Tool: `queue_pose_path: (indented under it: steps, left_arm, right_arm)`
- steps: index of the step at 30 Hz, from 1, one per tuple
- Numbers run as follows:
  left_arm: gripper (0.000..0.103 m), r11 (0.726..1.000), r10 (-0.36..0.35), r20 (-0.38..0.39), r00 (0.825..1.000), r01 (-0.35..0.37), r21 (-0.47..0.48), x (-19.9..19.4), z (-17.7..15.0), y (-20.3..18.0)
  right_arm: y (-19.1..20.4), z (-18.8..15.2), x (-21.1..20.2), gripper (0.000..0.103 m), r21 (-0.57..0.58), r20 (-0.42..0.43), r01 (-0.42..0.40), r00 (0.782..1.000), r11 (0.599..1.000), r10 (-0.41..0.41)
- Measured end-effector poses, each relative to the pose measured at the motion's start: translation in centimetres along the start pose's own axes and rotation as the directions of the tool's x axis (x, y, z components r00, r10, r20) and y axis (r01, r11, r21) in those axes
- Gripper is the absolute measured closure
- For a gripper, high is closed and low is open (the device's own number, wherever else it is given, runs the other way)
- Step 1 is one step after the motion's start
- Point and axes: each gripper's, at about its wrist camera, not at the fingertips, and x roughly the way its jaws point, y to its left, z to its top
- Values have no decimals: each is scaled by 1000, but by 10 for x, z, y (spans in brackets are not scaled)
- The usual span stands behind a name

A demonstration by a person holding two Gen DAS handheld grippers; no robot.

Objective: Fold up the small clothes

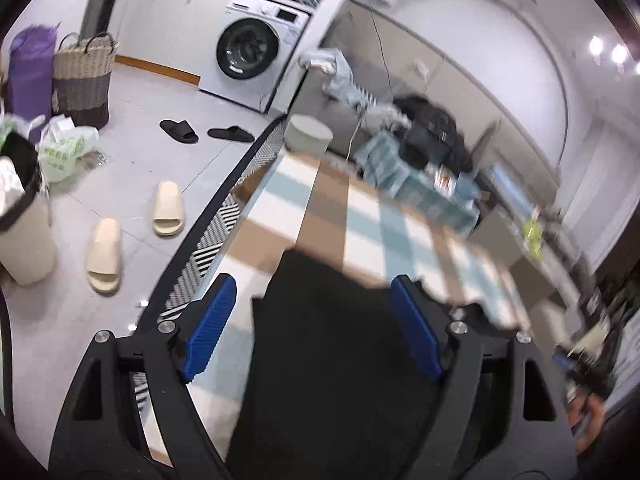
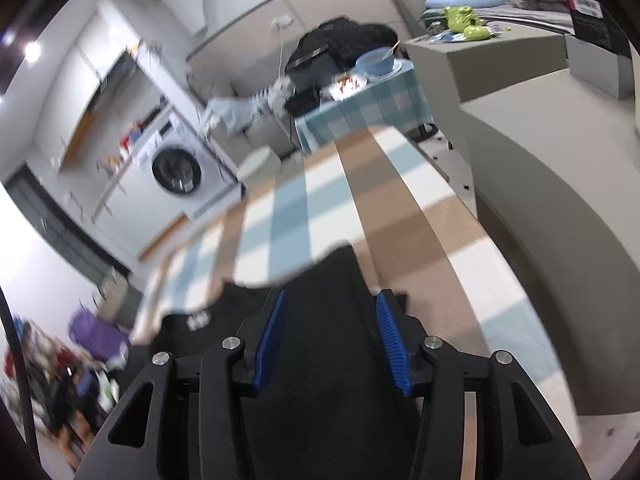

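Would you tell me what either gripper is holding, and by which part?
Nothing: both the left gripper and right gripper stand open over the black garment.

Black garment (image 1: 332, 340) cut off by the lower edge beneath both grippers, far clutter smeared by motion blur, checked counter (image 2: 360, 200) edges soft, garment's small white print (image 2: 199, 320) unreadable.

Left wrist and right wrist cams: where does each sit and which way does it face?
Left wrist: on the left gripper, angled down over the black garment and checked cloth; its blue pads show, open.
Right wrist: on the right gripper, same downward tilt; its open pads straddle the garment.
Shared: garment, cloth, washing machine.
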Motion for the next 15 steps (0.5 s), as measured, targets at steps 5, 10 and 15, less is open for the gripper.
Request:
queue_pose_path:
  steps: [5,10,15]
  left_arm:
    - [26,997,54,-125,991,-46,69,35,-21,-3]
    - [26,994,55,-147,988,-39,105,52,-32,-10]
    - [26,991,55,-159,986,-35,127,61,-37,-11]
  right_arm:
    - [-7,-13,9,55,-95,-58,32,998,995,-38]
    - [-7,-7,31,55,-89,-72,30,997,996,-37]
    - [6,-5,59,59,-148,-105,63,991,987,-79]
